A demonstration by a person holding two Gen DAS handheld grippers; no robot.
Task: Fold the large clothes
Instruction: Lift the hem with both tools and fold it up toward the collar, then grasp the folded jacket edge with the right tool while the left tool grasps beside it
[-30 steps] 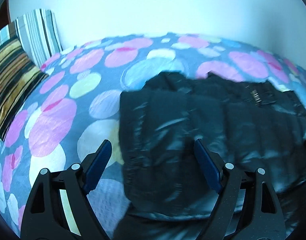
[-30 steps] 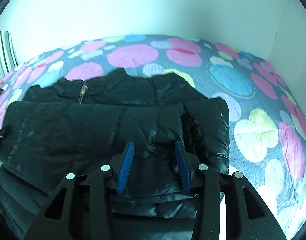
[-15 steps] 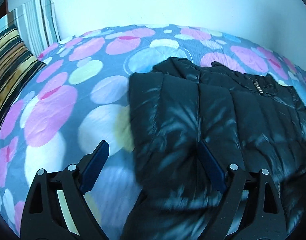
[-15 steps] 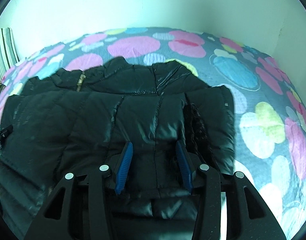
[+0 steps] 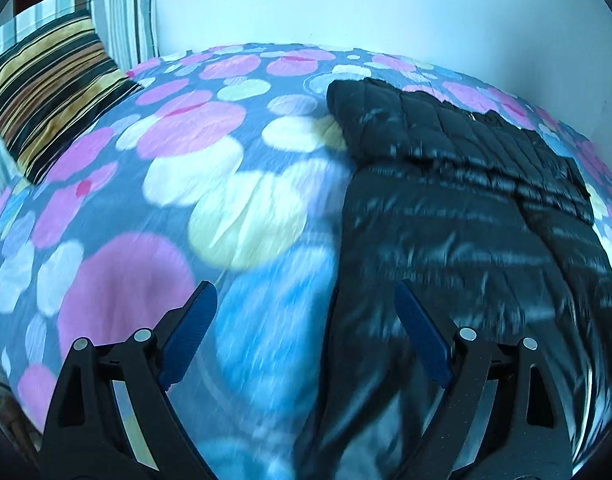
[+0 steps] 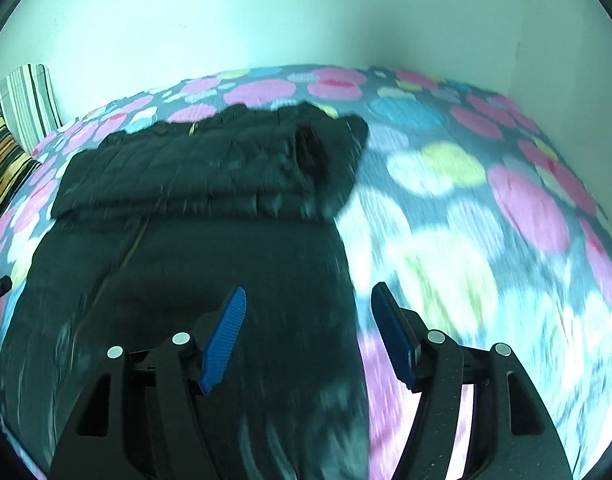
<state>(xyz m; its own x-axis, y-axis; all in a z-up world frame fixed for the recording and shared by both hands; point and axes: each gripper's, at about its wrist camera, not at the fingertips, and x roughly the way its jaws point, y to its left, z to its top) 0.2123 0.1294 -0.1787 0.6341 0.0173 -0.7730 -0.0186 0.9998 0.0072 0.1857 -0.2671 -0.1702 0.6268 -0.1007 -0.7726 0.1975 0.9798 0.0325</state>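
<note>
**Both claws empty above the folded jacket**

The left claw [image 5: 302, 308] stands wide with nothing between its blue pads, over the jacket's left edge and the bedspread. The right claw [image 6: 308, 312] is opening, its jaws empty, over the jacket's right edge. The black puffer jacket [image 5: 446, 216] lies on the bed [image 5: 178, 184], its upper part folded over toward the wall-side edge. Striped pillows [image 5: 54, 92] sit at the bed's far left corner.
</note>
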